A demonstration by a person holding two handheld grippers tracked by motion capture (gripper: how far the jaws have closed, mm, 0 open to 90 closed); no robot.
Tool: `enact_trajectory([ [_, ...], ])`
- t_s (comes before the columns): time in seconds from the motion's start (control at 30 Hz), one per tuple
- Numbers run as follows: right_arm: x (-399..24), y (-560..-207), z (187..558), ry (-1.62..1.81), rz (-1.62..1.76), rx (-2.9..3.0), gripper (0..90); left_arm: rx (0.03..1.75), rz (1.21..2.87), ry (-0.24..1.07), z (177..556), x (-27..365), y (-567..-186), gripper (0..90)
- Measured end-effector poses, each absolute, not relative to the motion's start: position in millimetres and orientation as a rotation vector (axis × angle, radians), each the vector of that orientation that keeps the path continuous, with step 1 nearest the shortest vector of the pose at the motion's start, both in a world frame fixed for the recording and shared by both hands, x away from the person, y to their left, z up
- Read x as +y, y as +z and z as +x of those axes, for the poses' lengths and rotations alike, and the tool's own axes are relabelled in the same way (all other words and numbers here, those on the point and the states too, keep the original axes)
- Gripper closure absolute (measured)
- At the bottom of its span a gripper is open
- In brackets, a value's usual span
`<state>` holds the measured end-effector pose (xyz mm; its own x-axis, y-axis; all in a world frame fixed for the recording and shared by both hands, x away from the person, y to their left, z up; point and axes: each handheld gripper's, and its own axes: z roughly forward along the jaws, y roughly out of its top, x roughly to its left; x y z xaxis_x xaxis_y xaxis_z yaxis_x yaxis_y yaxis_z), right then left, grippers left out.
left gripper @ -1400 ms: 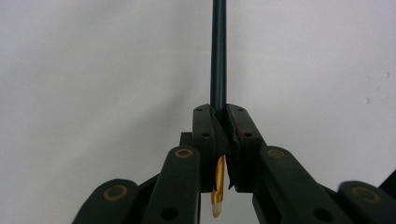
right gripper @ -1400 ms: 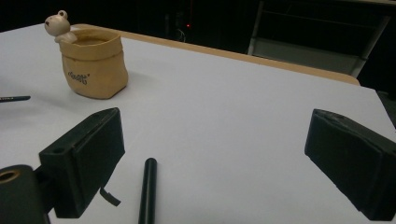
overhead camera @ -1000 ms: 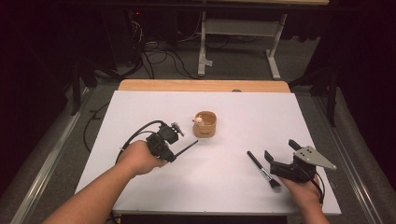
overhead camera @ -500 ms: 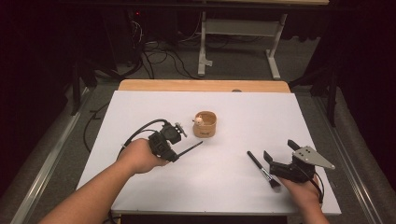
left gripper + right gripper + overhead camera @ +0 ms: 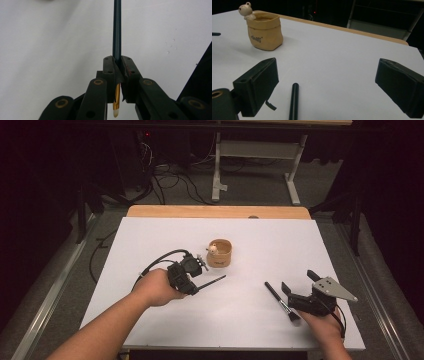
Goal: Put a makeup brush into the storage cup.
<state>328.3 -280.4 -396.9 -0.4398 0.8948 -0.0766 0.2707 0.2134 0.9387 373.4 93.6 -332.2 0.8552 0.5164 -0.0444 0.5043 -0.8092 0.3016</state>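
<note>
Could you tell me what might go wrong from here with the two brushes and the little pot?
The left gripper pinches the thin brush near its bristle end, so the long handle could pivot or slip. The pot is small and could tip if the handle strikes its rim. The right gripper is open around the second brush, which may roll.

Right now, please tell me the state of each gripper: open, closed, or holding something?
Left gripper: closed on a thin dark-handled brush.
Right gripper: open, holding nothing; a black makeup brush lies on the table between its jaws.
</note>
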Motion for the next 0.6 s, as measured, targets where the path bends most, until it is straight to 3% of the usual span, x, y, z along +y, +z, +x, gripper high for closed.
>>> enact_trajectory([
  [0.6, -271.1, -396.0, 327.5, 1.244, 1.034, 1.851, 6.4, 0.624, 2.735, 0.034, 368.0, 80.0, -338.1, 82.8],
])
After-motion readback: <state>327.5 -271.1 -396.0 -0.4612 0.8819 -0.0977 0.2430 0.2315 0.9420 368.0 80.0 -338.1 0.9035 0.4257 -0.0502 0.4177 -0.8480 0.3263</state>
